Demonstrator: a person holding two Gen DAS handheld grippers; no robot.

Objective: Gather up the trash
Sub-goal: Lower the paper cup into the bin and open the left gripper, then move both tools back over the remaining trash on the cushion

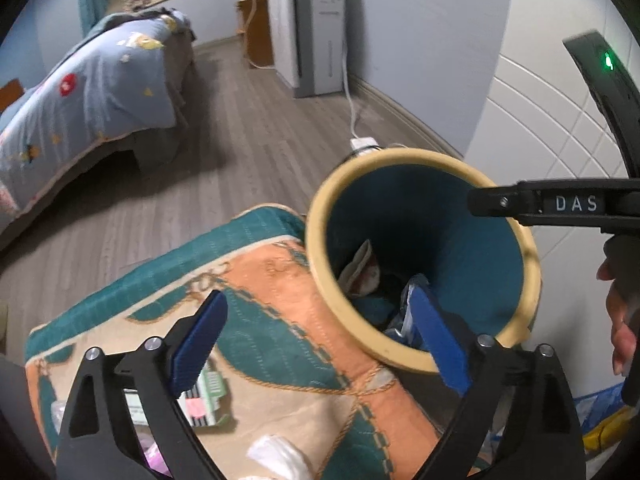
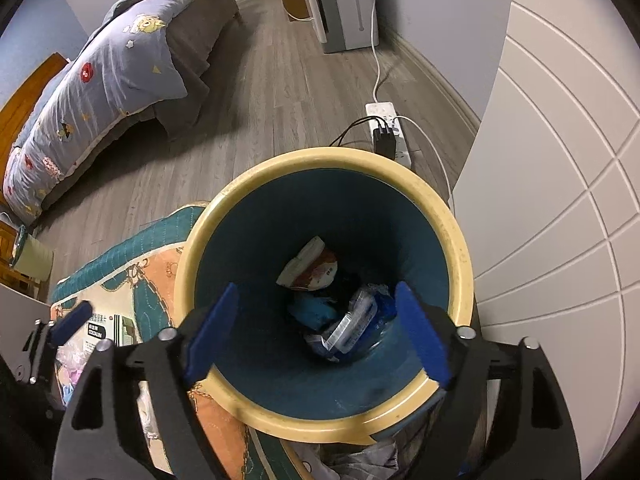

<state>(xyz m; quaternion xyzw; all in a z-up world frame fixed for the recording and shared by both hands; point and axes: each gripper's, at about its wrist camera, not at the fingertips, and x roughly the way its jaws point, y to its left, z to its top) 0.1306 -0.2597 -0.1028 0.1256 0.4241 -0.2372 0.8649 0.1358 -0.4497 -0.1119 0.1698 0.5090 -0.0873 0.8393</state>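
Note:
A teal trash bin with a cream rim (image 2: 440,208) stands beside a patterned cushioned surface (image 1: 280,320). Inside lie a white-and-orange wrapper (image 2: 312,266), a blue crumpled piece (image 2: 312,308) and a blue-and-clear plastic package (image 2: 352,328). My right gripper (image 2: 316,332) is open and empty, directly above the bin mouth. My left gripper (image 1: 320,340) is open and empty, over the cushion's edge and the bin's near rim (image 1: 400,356). On the cushion lie a small printed box (image 1: 204,396), a white crumpled tissue (image 1: 280,456) and a pink wrapper (image 1: 154,454).
A bed with a blue patterned quilt (image 2: 100,80) stands at left. A white power strip with cables (image 2: 388,132) lies on the wood floor behind the bin. A white appliance (image 1: 308,28) stands by the far wall. A white panelled cabinet (image 2: 560,200) is at right.

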